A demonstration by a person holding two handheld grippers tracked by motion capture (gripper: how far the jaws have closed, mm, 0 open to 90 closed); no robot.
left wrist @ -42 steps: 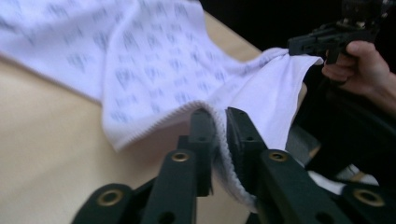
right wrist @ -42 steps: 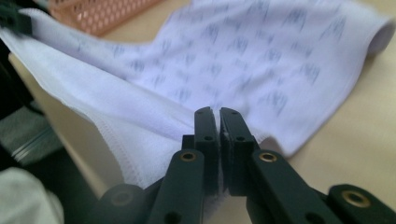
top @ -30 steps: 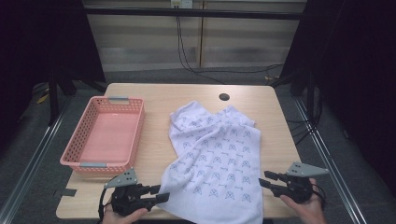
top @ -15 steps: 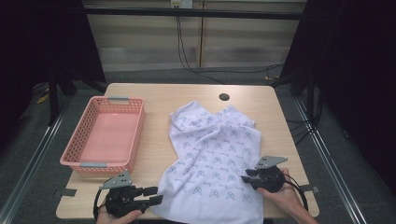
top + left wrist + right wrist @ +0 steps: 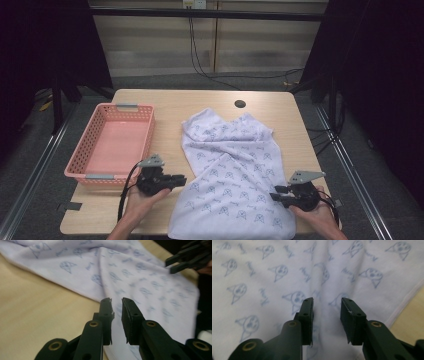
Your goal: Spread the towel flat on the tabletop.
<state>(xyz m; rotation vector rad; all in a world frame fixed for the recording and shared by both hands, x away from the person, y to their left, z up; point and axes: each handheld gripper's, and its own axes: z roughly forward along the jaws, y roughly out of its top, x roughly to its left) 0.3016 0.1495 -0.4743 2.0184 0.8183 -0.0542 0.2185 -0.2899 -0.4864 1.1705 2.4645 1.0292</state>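
Note:
A white cloth point(image 5: 235, 165) with a blue print lies crumpled across the middle of the wooden table point(image 5: 165, 102), and its near edge hangs over the front. My left gripper point(image 5: 175, 179) points at the cloth's left edge. In the left gripper view the gripper point(image 5: 116, 300) has just been closing; a narrow gap remains, nothing sits in it, and the cloth point(image 5: 130, 272) lies just beyond. My right gripper point(image 5: 275, 192) rests at the cloth's right front part. Seen in its own view, the right gripper point(image 5: 327, 300) has just been opening over the cloth point(image 5: 287, 265), gripping nothing.
A pink plastic basket point(image 5: 95, 176) stands empty on the table's left side, close to my left hand. A round black hole point(image 5: 240, 104) sits near the table's far edge. The right gripper point(image 5: 168, 267) appears at the upper right of the left gripper view.
My left gripper has moved away from the front edge, up to the cloth's left border. The right gripper has shifted left onto the cloth.

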